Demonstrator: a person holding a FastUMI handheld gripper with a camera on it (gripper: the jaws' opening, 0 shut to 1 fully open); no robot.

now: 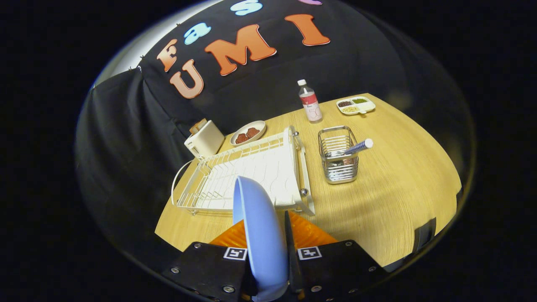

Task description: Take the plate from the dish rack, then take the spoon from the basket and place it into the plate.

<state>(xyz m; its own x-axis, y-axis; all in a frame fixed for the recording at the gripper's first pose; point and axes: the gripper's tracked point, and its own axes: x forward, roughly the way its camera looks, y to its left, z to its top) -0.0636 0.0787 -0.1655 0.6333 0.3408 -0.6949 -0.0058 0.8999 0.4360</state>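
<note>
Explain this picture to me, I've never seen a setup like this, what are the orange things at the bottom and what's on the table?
The camera rides on a hand-held gripper that a person carries, looking forward along its two orange fingers. Those fingers are pressed on a blue plate, held on edge between them. Beyond them, on a wooden table, lies a white dish rack. Beside it stands a wire basket with a spoon sticking out. Further back are a toaster, a small dish of food, a bottle and a divided tray.
</note>
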